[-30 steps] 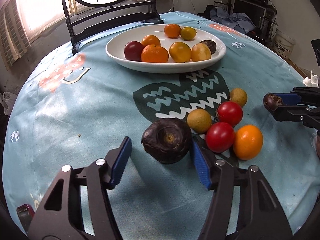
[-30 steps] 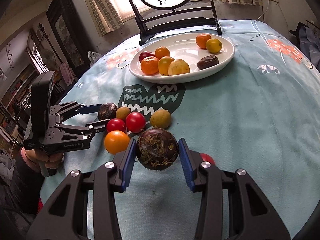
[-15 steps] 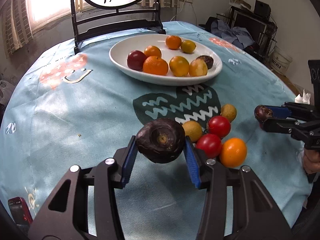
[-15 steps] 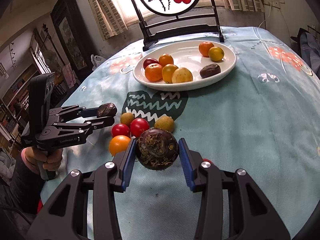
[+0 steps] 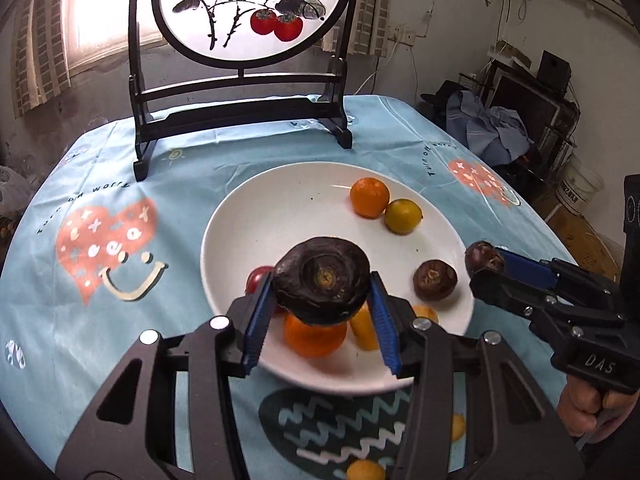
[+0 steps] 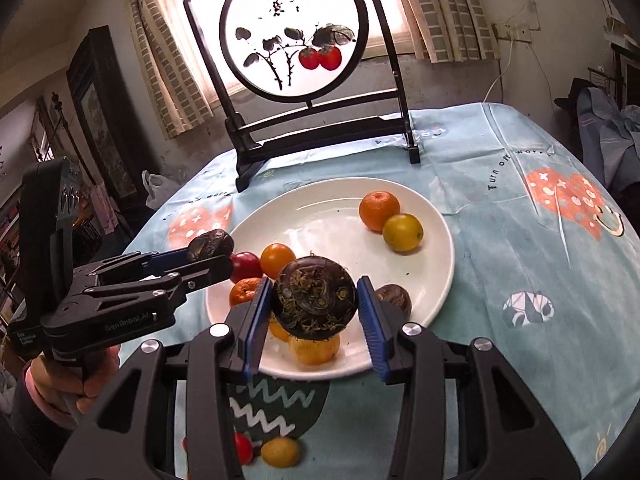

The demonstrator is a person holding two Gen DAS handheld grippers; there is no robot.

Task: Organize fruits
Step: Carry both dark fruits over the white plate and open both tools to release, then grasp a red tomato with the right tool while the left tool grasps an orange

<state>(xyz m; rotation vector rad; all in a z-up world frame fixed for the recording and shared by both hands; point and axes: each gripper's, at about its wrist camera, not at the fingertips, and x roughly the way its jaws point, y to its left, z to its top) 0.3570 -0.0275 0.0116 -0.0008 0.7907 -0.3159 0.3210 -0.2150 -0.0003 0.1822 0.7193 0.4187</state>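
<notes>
My left gripper (image 5: pixel 322 304) is shut on a dark brown round fruit (image 5: pixel 322 280) and holds it above the near part of the white plate (image 5: pixel 280 216). My right gripper (image 6: pixel 314 312) is shut on another dark brown round fruit (image 6: pixel 314 300), also above the plate's (image 6: pixel 328 216) near side. Each gripper shows in the other's view, the right one (image 5: pixel 486 260) at the plate's right rim, the left one (image 6: pixel 212 246) at its left rim. The plate holds oranges (image 5: pixel 369 197), a yellow citrus (image 5: pixel 403 215), a red fruit (image 6: pixel 245 264) and a small dark fruit (image 5: pixel 435 279).
A black-framed round painted screen (image 5: pixel 240 12) stands upright on the table behind the plate. A few loose fruits, yellow (image 6: pixel 280 451) and red (image 6: pixel 242 448), lie on the blue tablecloth (image 5: pixel 100 240) in front of the plate. Cluttered furniture (image 5: pixel 520 112) stands beyond the table's right edge.
Both grippers have lifted and moved forward from the loose fruits to above the plate. The left gripper closed on its dark fruit a second ago; the right held its fruit throughout.
</notes>
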